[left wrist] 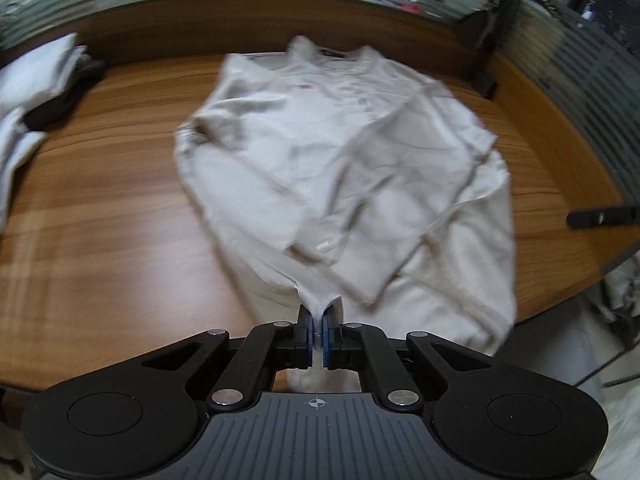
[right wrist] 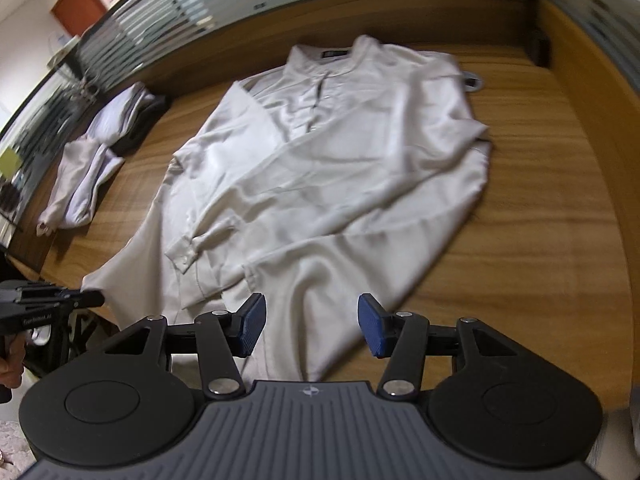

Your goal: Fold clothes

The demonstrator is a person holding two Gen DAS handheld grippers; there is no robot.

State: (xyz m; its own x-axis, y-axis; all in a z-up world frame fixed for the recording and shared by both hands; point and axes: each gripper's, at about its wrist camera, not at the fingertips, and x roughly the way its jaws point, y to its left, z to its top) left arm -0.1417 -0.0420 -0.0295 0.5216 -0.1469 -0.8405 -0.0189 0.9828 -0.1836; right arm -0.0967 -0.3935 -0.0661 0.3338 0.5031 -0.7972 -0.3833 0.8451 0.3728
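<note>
Shirt (left wrist: 340,160): cream, long-sleeved, spread collar-away on a wooden table (left wrist: 100,220), both sleeves crossed over its front, hem draped over the near edge.
Left gripper (left wrist: 319,330): blue pads closed on a pinch of the shirt's hem at the table's near edge.
Right gripper (right wrist: 312,326): fingers (right wrist: 252,322) spread wide, empty, poised just above the hem on the other side.
Folded clothes (right wrist: 92,160): pale and dark pile lying well apart, by the table's far left corner.
Backdrop: frosted striped glass partition (right wrist: 200,12) behind the table.
</note>
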